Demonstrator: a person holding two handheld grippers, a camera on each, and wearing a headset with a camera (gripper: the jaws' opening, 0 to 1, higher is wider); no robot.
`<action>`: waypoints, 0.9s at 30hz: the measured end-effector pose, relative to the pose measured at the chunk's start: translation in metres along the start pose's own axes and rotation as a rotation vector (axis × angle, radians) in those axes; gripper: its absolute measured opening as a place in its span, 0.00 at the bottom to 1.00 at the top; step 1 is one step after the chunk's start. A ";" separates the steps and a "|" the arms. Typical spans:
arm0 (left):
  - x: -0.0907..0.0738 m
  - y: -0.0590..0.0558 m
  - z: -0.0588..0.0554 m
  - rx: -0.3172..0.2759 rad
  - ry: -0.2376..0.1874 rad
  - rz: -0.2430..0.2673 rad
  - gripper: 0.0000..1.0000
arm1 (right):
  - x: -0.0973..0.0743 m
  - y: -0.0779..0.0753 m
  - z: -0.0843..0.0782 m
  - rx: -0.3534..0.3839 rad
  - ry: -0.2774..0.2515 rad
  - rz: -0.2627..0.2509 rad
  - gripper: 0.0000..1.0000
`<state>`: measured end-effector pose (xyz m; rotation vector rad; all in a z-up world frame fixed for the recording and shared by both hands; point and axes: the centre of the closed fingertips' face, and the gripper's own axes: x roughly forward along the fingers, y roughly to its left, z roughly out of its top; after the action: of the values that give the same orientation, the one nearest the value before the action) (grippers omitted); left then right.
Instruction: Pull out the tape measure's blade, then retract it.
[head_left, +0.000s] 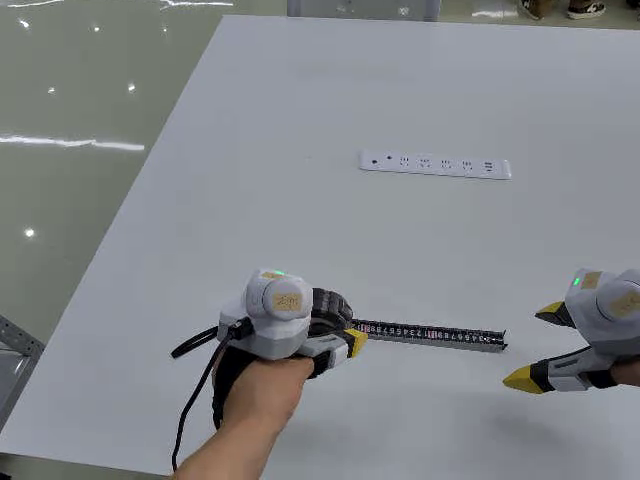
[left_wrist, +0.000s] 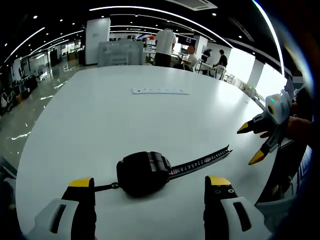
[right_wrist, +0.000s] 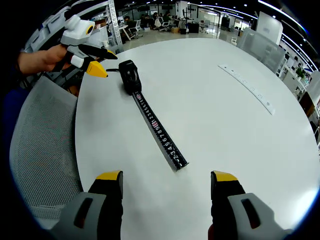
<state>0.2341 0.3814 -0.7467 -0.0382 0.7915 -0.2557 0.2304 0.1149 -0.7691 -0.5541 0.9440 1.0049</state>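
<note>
- Where the table nears its front edge, finds the tape measure lying flat, black case to the left and blade drawn out to the right along the surface
- Holds the left gripper low at the case, fingers spread wide on either side of it and not closed on it; cannot tell whether either finger touches it
- Holds the right gripper just past the blade's free end, fingers apart, with a strip of bare table between them and the blade
- Leaves little room behind the left gripper before the table's front edge
- Offers wide bare surface beyond the blade, as far as a white power strip lying well apart toward the far side
- Drops off along the slanting left edge to glossy floor
- Meets a grey mesh chair right at the table's rim, as seen in the right gripper view
</note>
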 end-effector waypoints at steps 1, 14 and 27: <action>0.001 0.000 0.000 -0.001 0.000 0.001 0.86 | 0.001 0.000 0.000 -0.004 0.003 0.004 0.68; 0.023 0.002 0.001 -0.049 0.016 0.010 0.82 | 0.021 -0.012 -0.003 -0.111 0.060 0.044 0.57; 0.041 0.006 -0.001 -0.074 0.023 0.025 0.78 | 0.037 -0.022 -0.003 -0.232 0.098 0.095 0.42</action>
<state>0.2617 0.3771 -0.7767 -0.0950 0.8236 -0.2036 0.2566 0.1190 -0.8031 -0.7633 0.9535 1.1899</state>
